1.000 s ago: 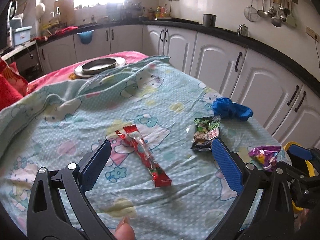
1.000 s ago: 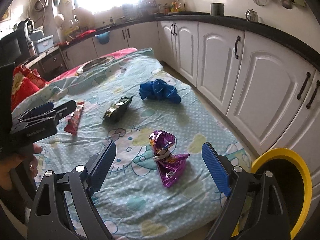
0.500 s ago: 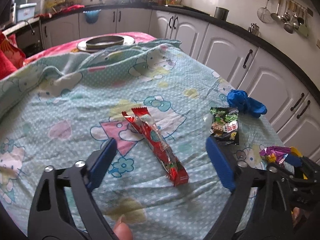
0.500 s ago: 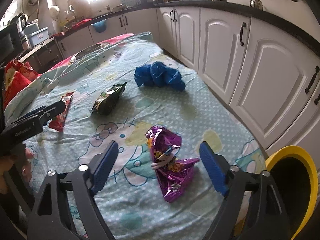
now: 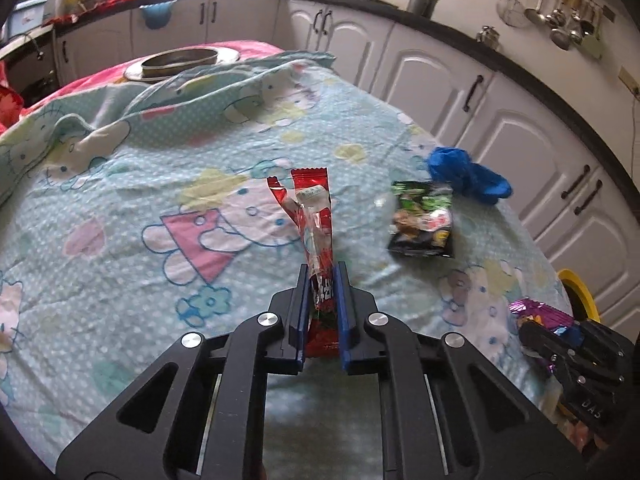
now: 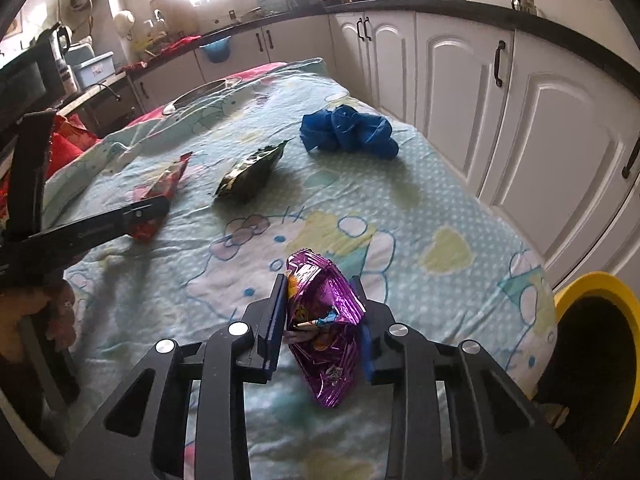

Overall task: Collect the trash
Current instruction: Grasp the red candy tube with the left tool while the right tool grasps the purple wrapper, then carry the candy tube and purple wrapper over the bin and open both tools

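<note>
A long red wrapper [image 5: 316, 216] lies on the light blue patterned cloth [image 5: 120, 200], and my left gripper [image 5: 322, 276] is shut on its near end. From the right wrist view the same red wrapper [image 6: 168, 178] sits under the left gripper [image 6: 148, 210]. A crumpled purple foil wrapper [image 6: 324, 320] stands squeezed between the pads of my right gripper [image 6: 322, 284], whose jaws are closing on it. The left wrist view shows that purple wrapper [image 5: 540, 316] at the cloth's right edge.
A green-black snack packet [image 5: 424, 220] and a crumpled blue bag [image 5: 464, 174] lie further along the cloth. A yellow-rimmed bin [image 6: 596, 292] stands off the right edge, by white cabinets [image 6: 560, 128]. A metal pan [image 5: 184, 60] sits at the far end.
Both grippers went from wide open to closed: the left on the red wrapper, the right around the purple wrapper, which now bulges upward. The right gripper also sank toward the cloth.
</note>
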The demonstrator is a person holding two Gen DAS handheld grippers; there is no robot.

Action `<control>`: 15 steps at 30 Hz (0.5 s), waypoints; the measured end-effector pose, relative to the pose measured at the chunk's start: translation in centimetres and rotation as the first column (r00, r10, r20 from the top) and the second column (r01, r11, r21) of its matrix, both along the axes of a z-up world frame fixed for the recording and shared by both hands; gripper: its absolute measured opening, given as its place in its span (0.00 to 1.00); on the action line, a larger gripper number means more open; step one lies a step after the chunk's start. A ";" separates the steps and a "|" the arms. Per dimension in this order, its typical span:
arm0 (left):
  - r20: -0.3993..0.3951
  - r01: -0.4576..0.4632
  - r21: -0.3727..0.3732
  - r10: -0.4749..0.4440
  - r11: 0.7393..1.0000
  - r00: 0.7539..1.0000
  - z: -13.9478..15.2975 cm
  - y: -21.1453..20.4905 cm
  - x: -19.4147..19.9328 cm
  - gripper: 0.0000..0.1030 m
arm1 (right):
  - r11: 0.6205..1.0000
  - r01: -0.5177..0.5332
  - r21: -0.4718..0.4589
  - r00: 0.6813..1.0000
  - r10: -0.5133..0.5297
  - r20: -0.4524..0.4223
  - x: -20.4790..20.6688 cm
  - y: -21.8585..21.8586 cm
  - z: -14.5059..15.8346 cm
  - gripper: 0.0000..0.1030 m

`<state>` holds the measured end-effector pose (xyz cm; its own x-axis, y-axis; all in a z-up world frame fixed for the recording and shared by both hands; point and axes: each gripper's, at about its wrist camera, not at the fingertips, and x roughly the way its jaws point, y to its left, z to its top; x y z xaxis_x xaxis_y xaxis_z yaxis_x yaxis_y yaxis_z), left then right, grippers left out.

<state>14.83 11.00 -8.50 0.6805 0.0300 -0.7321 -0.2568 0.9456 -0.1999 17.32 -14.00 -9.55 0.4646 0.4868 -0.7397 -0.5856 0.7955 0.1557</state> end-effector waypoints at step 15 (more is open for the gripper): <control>0.140 0.112 0.060 -0.119 0.992 0.983 6.1 -5.9 -2.3 0.06 | 0.995 0.012 0.099 0.998 -0.018 0.061 -2.6 -4.2 4.0 0.27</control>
